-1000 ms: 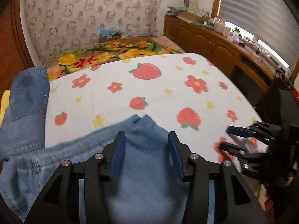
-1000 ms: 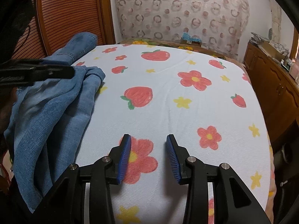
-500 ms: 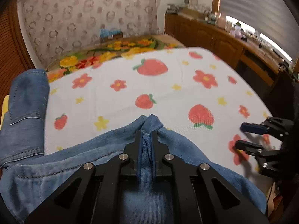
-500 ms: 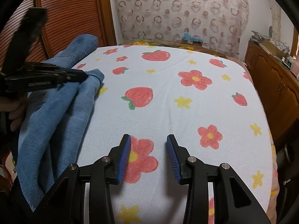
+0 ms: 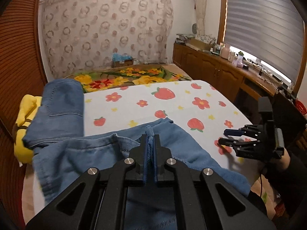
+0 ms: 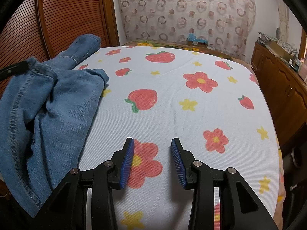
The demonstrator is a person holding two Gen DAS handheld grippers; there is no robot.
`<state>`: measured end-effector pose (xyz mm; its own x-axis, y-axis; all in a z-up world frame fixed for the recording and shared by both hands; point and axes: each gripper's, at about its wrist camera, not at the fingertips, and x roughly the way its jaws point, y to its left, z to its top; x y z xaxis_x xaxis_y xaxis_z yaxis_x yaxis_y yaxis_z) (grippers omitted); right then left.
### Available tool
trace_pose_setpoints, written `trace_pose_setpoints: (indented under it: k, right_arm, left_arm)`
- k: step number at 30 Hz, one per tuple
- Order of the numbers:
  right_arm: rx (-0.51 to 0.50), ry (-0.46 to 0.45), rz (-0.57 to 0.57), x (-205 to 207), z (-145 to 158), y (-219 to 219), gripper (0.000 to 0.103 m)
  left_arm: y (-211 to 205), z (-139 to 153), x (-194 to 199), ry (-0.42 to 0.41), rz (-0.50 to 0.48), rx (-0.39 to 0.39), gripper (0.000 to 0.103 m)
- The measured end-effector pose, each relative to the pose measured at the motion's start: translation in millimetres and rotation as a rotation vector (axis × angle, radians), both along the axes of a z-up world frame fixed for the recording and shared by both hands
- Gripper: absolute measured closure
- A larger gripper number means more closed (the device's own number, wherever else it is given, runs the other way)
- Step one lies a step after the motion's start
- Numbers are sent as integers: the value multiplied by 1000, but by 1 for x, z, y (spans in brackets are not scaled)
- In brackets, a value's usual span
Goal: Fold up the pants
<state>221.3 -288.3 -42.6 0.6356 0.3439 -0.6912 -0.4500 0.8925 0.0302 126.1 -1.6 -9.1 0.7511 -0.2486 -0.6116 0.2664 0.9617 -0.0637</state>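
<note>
Blue denim pants lie crumpled along the left side of a white sheet printed with strawberries and flowers. My left gripper is shut on a pinched fold of the denim and holds it lifted off the sheet. One pant leg stretches away at the far left. In the right wrist view the pants are bunched at the left, and my right gripper stands open just above a red flower print with nothing between its fingers. The right gripper also shows at the right of the left wrist view.
A yellow cloth lies under the pants at the bed's left edge. A floral blanket covers the far end. Wooden cabinets with clutter on top run along the right side. A slatted wooden panel stands at the left.
My left gripper closed on a fold of the denim, then lifted and pulled it back, dragging the fabric up. The right gripper stayed where it was, open.
</note>
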Motion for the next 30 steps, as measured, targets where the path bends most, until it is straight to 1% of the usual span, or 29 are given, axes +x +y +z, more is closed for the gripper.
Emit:
trace_pose_setpoints:
  k: [5, 9, 12, 14, 17, 22, 24, 26, 28, 30]
  right_arm:
    - [-18, -5, 0, -1, 0, 2, 61]
    - [-25, -7, 1, -1, 0, 3, 61]
    - [-26, -7, 3, -2, 0, 3, 60]
    - [-29, -6, 5, -2, 1, 3, 59]
    - [-39, -10, 5, -3, 1, 5, 59]
    - [-63, -9, 16, -3, 3, 6, 59]
    - [-33, 5, 22, -1, 8, 7, 59]
    - [1, 3, 36, -2, 19, 10, 59]
    - [14, -31, 58, -7, 34, 20, 59]
    - [24, -47, 91, -10, 47, 33, 59]
  left_arm:
    - [37, 6, -37, -24, 60, -36, 97]
    - [63, -3, -69, -4, 108, -42, 97]
    - [82, -17, -89, 31, 155, -52, 97]
    - [92, -29, -97, 70, 174, -54, 97]
    - [98, -42, -104, 98, 188, -51, 97]
    - [105, -47, -108, 110, 192, -62, 97]
    - [107, -47, -109, 111, 193, -66, 97]
    - [108, -48, -105, 119, 189, -73, 90]
    - [110, -49, -105, 117, 193, -75, 79]
    - [113, -50, -103, 117, 193, -82, 79]
